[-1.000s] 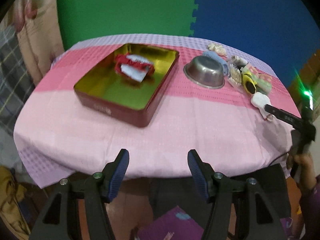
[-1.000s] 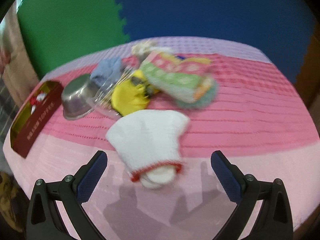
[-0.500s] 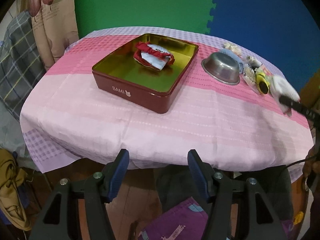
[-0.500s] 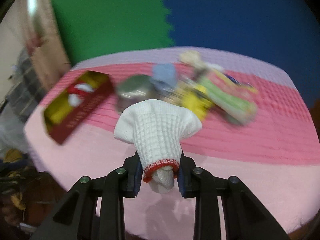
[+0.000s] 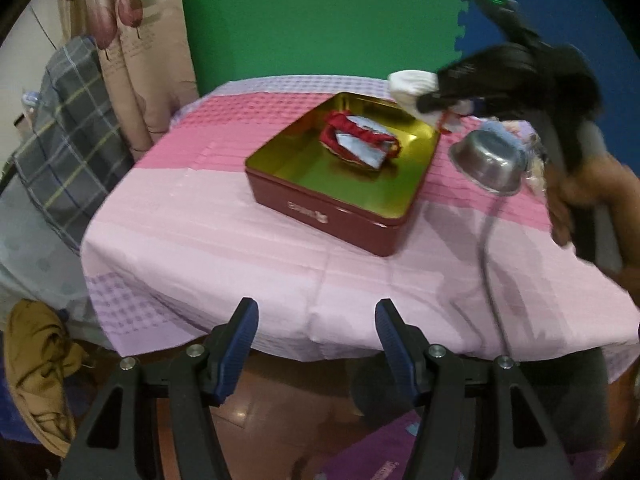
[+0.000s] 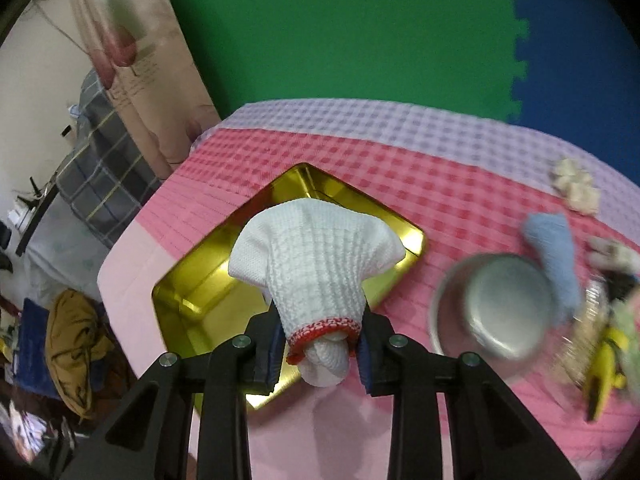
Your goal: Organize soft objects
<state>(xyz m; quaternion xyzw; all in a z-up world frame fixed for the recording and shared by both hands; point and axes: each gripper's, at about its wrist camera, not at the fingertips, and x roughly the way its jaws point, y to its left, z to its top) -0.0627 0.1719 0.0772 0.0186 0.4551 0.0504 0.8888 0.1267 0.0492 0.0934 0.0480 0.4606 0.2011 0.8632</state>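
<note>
Glove point(image 6: 316, 248), white knit with a red cuff, sits pinched at the cuff between the right gripper's point(image 6: 320, 344) blue pads; its body flares up and forward, hanging over the gold inside of the tin point(image 6: 192, 292). Same view, right side: a steel bowl point(image 6: 496, 312) just beside the tin, a blue cloth point(image 6: 552, 248) touching the bowl's far rim, a yellow item point(image 6: 604, 364) and a cream-coloured lump point(image 6: 576, 184) farther out, all blurred. Pink checked tablecloth point(image 6: 400, 160) under everything. Left wrist view: left gripper point(image 5: 316, 348) stands partly open with nothing between its pads, off the near table edge, above the floor. On the tablecloth point(image 5: 200, 232), the tin point(image 5: 320, 208) is dark red outside and holds a red and pale fabric bundle point(image 5: 360, 144). Right gripper point(image 5: 430, 104), blurred, hangs over the tin's far right corner with the glove point(image 5: 412, 84) in its jaws; a hand point(image 5: 580, 196) holds its handle. Bowl point(image 5: 488, 164) lies to the tin's right.
</note>
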